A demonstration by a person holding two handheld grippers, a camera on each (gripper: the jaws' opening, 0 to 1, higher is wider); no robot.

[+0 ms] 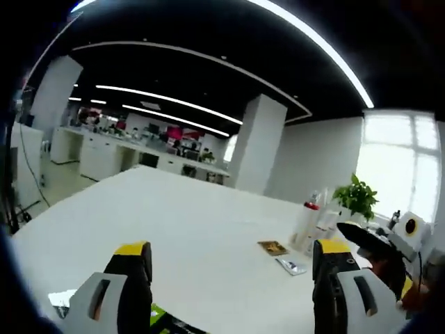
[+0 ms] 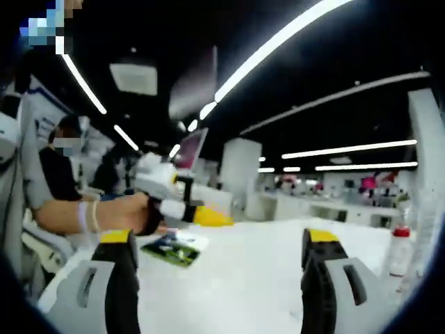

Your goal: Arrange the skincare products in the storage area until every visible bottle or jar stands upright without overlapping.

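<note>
Several skincare bottles [image 1: 311,221] stand upright in a cluster at the table's far right; one is white with a red cap. In the right gripper view that red-capped bottle [image 2: 399,250] stands at the right edge. My left gripper [image 1: 233,273] is open and empty, held above the white table [image 1: 181,216], well short of the bottles. My right gripper [image 2: 221,273] is also open and empty. It enters the left gripper view from the right [image 1: 372,242], near the bottles. A hand holds the left gripper [image 2: 198,214] out over the table.
A small brown flat item [image 1: 272,248] and a silver sachet [image 1: 290,265] lie in front of the bottles. A green packet [image 2: 174,248] lies on the table near me. A potted plant [image 1: 356,196] stands behind the bottles. A person [image 2: 59,174] sits at the left.
</note>
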